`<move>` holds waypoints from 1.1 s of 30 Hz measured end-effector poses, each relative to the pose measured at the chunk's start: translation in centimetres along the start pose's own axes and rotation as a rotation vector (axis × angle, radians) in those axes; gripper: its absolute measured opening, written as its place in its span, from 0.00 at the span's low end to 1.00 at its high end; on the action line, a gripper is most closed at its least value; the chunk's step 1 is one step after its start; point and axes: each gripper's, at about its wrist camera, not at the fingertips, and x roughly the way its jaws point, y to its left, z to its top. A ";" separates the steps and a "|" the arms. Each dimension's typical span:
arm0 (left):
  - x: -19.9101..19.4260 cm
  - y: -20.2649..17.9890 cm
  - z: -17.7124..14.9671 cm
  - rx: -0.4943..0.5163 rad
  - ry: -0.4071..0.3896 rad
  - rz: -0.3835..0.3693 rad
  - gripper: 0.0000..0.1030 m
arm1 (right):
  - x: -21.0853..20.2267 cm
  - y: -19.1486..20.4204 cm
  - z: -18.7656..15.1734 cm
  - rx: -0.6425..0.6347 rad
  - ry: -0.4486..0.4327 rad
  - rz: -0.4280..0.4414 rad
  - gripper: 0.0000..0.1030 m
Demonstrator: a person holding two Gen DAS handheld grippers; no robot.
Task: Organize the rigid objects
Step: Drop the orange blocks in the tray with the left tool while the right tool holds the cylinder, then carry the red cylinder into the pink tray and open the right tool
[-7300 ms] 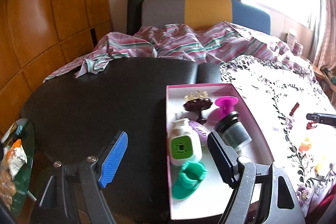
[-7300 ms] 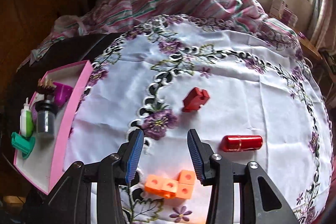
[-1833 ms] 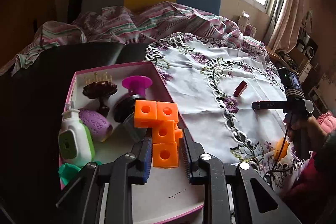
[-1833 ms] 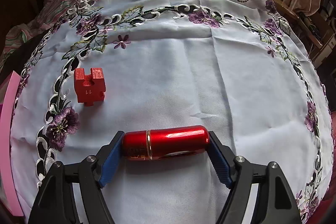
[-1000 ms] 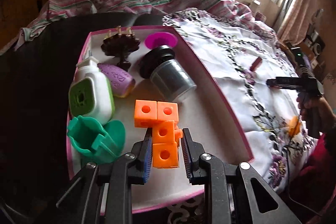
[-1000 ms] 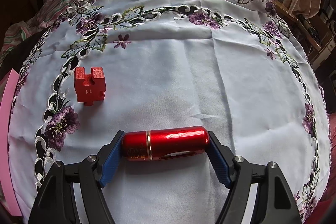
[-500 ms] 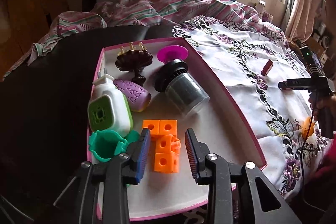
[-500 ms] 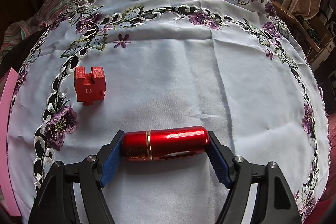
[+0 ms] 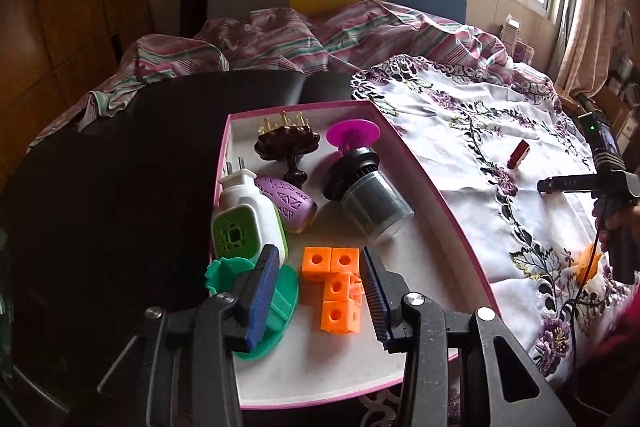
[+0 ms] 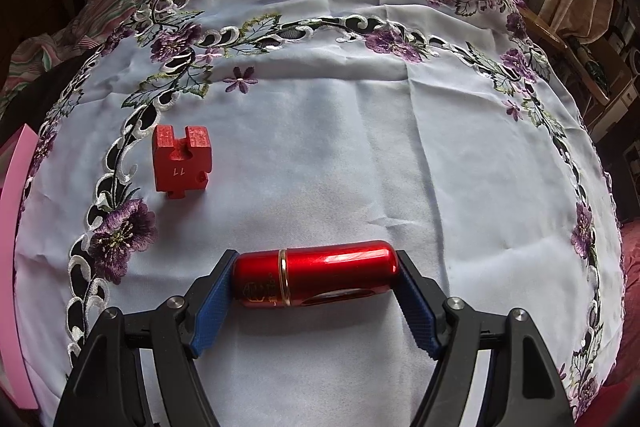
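Note:
My left gripper [image 9: 318, 291] is open above the pink-rimmed tray [image 9: 448, 211]. The orange cube cluster [image 9: 334, 289] lies on the tray floor between its fingers, free of them. My right gripper [image 10: 314, 299] is shut on a glossy red capsule-shaped case [image 10: 316, 279], held crosswise just above the embroidered white cloth [image 10: 360, 147]. A red notched block [image 10: 182, 161] lies on the cloth to the far left; it also shows in the left wrist view [image 9: 519, 153].
The tray also holds a green-faced white bottle [image 9: 248, 223], a purple soap [image 9: 286, 203], a dark jar [image 9: 372, 199], a magenta funnel [image 9: 352, 135], a brown stand [image 9: 288, 147] and a teal holder [image 9: 256, 299]. A striped blanket [image 9: 320, 39] lies behind.
My left gripper let go of the orange cube cluster in the tray, opened wider and drew back. My right gripper has stayed shut on the red case.

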 end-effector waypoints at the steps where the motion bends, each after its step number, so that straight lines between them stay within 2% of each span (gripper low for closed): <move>1: -0.1 0.0 0.0 0.001 -0.004 0.004 0.41 | -0.1 0.2 0.0 -0.008 -0.003 0.010 0.74; 8: -0.7 0.5 0.2 -0.020 -0.019 0.024 0.42 | 0.2 1.5 -0.8 -0.072 0.012 0.062 0.74; 18: -1.4 1.8 0.7 -0.058 -0.038 0.030 0.42 | 0.3 1.7 -1.1 -0.086 0.008 0.058 0.74; 33: -2.6 3.3 1.0 -0.081 -0.073 0.101 0.48 | -0.2 3.8 -1.0 -0.148 0.020 0.102 0.74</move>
